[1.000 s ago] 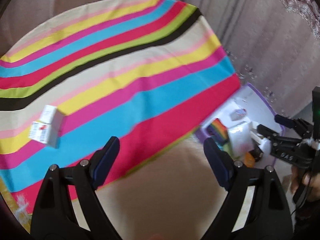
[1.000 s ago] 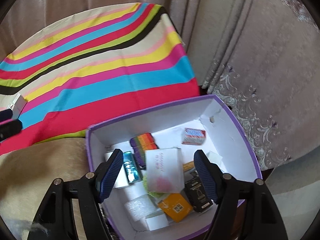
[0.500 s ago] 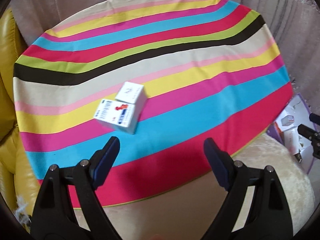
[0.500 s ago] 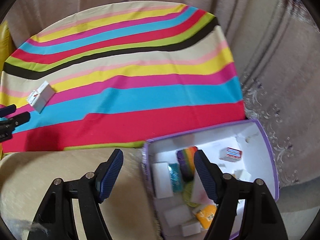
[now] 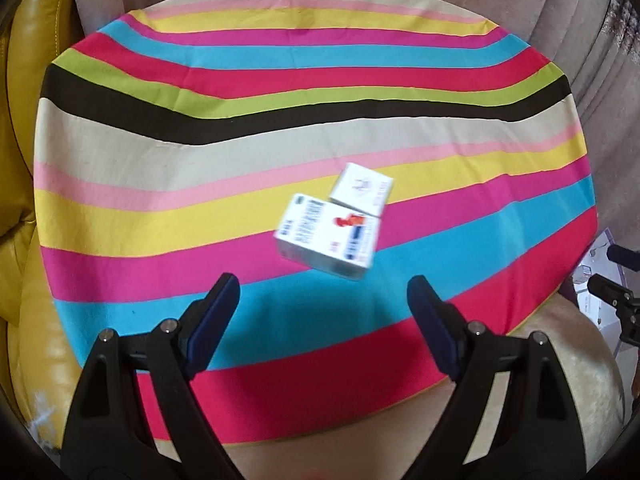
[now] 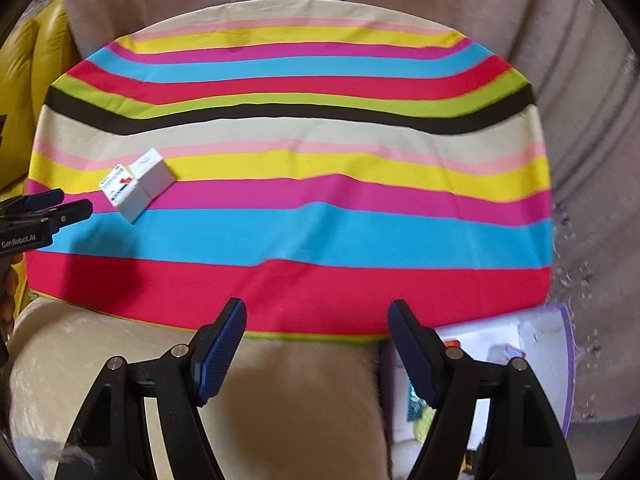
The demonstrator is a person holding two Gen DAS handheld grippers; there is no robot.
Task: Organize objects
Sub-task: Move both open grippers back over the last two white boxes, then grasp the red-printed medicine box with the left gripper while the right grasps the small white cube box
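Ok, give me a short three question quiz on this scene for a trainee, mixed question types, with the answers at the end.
1. True or false: the left gripper holds a box.
2. How many boxes lie on the striped cloth? A) one B) two C) four
3. Fill in: the purple bin sits off the cloth's ____ edge in the right wrist view.

Key:
1. False. Its jaws stand open and empty, short of the printed box.
2. B. The printed box and a plain white box touch each other.
3. Right. The right gripper, also open and empty, hangs over the beige cushion beside it.
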